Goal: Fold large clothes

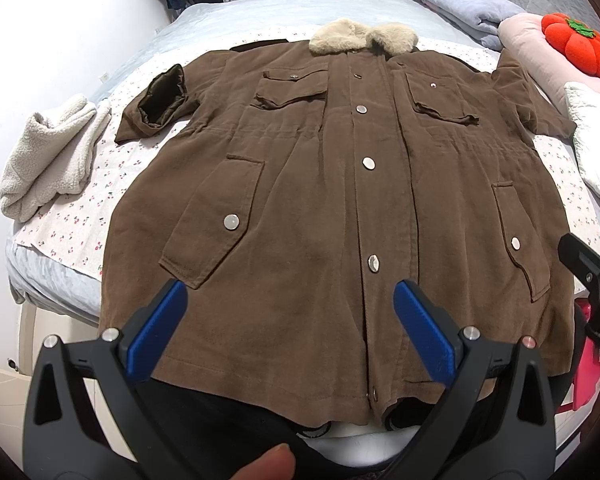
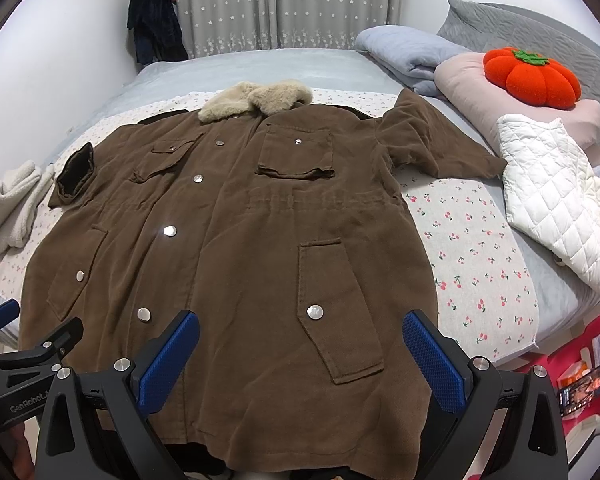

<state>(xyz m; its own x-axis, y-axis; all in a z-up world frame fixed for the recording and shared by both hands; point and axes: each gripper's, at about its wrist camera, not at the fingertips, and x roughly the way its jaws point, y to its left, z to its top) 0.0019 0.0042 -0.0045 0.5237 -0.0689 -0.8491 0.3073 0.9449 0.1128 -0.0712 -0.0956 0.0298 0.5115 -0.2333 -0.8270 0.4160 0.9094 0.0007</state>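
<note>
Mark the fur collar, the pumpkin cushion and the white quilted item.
fur collar (image 1: 362, 36), left wrist view, middle of the fur
pumpkin cushion (image 2: 532, 76), right wrist view, orange body
white quilted item (image 2: 556, 192), right wrist view, centre

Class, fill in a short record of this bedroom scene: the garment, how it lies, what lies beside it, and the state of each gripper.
garment: brown coat with a fur collar
position: spread flat, front up, buttoned, on the bed
at its left: cream fleece
at its right: white quilted jacket
on the pillows: orange pumpkin cushion
left gripper: open, above the hem, holding nothing
right gripper: open, above the hem, holding nothing
</note>
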